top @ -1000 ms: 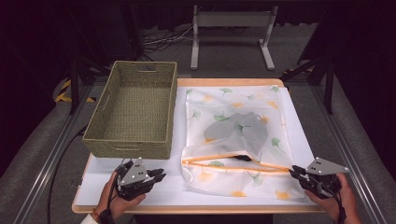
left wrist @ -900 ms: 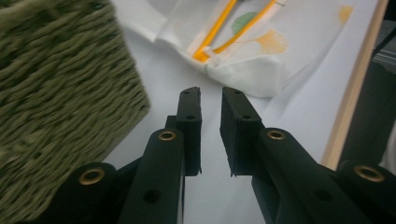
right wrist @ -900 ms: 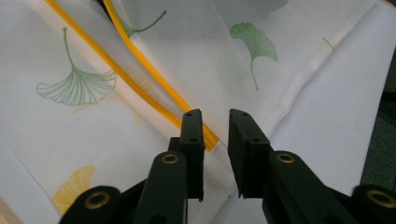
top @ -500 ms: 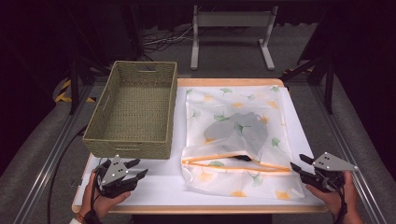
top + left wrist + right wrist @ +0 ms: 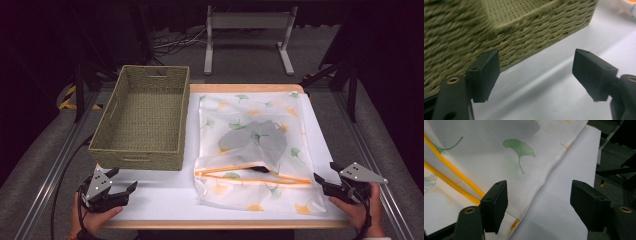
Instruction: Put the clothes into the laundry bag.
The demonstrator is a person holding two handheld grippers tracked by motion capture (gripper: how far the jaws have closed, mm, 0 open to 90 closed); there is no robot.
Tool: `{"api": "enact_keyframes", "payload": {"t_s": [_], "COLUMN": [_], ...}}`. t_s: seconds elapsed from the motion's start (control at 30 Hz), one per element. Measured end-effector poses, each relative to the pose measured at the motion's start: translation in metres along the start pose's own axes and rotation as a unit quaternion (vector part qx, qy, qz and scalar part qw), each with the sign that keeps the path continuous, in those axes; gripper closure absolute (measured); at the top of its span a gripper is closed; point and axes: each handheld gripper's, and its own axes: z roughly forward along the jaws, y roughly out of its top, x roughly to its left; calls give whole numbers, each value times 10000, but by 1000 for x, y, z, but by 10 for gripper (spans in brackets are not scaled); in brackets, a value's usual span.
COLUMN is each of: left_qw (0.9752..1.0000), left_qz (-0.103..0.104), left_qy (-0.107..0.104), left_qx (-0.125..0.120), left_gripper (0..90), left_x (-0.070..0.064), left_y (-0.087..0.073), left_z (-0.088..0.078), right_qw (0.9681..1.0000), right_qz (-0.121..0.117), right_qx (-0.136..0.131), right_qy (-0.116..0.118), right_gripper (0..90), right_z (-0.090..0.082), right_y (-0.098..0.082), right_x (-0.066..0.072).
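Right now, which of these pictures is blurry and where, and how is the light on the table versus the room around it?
Left gripper view: the woven basket is smeared by motion blur, though the black fingers stay sharp. Right gripper view: crisp, the mesh bag weave and leaf print clear. High view: the white table is brightly lit, the surroundings fall to near black; soft shadows under both grippers.

Lab: dark-curtained framed test table [image 5: 165, 200]

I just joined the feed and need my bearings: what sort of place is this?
Probably a lab recording station rather than a home: a white-topped table framed by metal rails, dark surroundings, and cables on the grey floor behind. A woven basket and a leaf-print zip pouch are laid out as props.
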Motion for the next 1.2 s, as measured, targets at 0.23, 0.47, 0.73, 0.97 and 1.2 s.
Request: {"api": "enact_keyframes", "payload": {"t_s": [0.23,0.47,0.73,0.97,1.2], "left_qw": [9983,9990,9977,9982,9983], "left_qz": [-554,-422,-585,-521,-518], "left_qy": [-61,3,-24,-9,32], "left_qx": [-198,-173,-333,-283,-265], "left_gripper": [139,93,76,73,71], "left_x": [17,17,19,17,17], "left_y": [-11,-14,-16,-15,-14], "left_z": [-4,-3,-7,-5,-6], "right_qw": [9999,9996,9995,9994,9995], "right_qz": [134,213,142,128,76], "right_qx": [-2,8,-41,4,7], "right_qy": [-85,-196,-286,-324,-309], "right_gripper": [222,175,160,159,157], "right_z": [7,15,15,17,17], "right_y": [-5,-8,-6,-6,-4], "right_x": [-5,-7,-3,-3,0]}}
